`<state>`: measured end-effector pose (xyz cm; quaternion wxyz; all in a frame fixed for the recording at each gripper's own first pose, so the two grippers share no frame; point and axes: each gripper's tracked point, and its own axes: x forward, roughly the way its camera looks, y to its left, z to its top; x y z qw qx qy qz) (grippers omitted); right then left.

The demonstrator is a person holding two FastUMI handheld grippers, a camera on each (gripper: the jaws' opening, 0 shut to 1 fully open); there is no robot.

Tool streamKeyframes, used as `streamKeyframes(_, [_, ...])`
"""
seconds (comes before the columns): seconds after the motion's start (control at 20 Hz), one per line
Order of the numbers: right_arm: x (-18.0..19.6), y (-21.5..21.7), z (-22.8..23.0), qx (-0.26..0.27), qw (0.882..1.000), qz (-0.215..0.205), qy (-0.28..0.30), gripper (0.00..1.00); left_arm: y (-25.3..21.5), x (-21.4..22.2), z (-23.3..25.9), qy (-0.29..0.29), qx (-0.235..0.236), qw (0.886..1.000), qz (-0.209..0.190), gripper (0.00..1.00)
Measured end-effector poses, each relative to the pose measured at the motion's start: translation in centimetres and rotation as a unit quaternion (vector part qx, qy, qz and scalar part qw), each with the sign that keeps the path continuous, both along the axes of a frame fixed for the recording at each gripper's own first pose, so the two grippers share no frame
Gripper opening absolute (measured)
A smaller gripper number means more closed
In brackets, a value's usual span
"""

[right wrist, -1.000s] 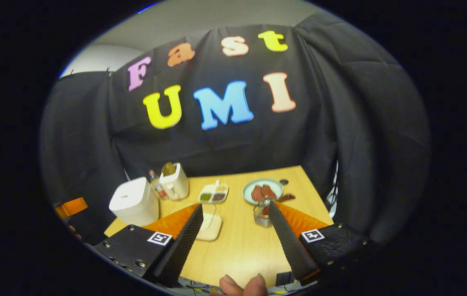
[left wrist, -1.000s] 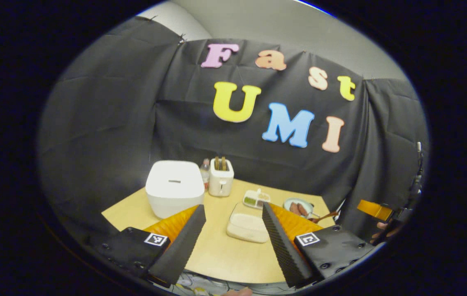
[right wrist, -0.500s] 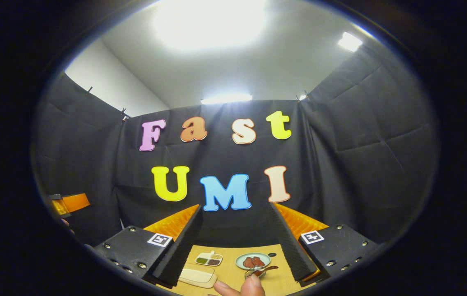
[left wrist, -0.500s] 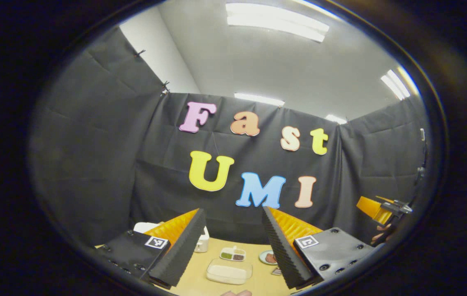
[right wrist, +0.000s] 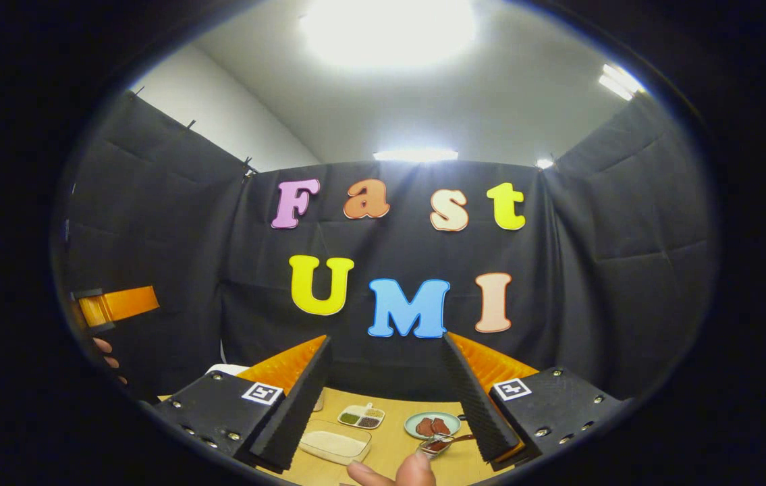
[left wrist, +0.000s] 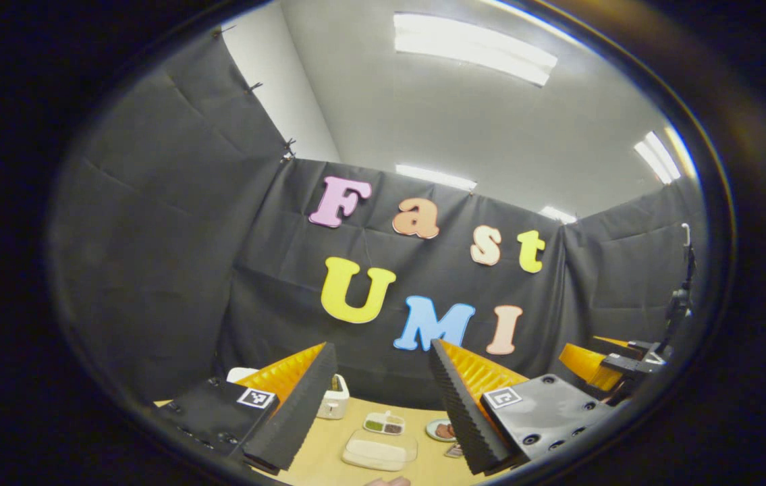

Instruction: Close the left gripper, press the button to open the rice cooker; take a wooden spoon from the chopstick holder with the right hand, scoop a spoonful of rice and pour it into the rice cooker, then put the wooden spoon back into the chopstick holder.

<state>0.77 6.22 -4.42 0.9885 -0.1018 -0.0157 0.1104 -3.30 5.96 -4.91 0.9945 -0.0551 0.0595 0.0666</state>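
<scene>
I hold my left gripper (left wrist: 377, 412) and right gripper (right wrist: 389, 405) high, fingers wide and empty, with the table (right wrist: 393, 442) at six o'clock, readying the button press.

Black cloth (left wrist: 153, 256) hangs as the booth's wall across the middle of both views. A white ceiling (right wrist: 490, 101) with bright light panels (left wrist: 474, 47) fills the top; a pale wooden bench (right wrist: 389, 442) sits bottom centre.

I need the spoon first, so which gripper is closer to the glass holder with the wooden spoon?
Right, as far as I can judge. The right gripper is raised just above the glass holder; from the left gripper the holder lies off to its right.
</scene>
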Motion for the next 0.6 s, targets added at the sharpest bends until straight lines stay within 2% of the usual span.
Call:
streamKeyframes(0.15, [-0.5,2.5,-0.7,-0.011,1.0,0.026,0.002,0.95,1.4,-0.6,0.2,0.003,0.016,1.0,0.0,0.92])
streamKeyframes(0.3, [-0.2,3.0,-1.9,-0.035,0.999,0.026,0.012,0.95,2.3,-0.7,0.8,-0.003,0.031,1.0,-0.001,0.92])
streamKeyframes(0.6, [-0.2,3.0,-2.3,0.021,0.998,0.022,0.051,0.95,2.7,-0.5,0.2,0.0,0.045,0.999,-0.009,0.92])
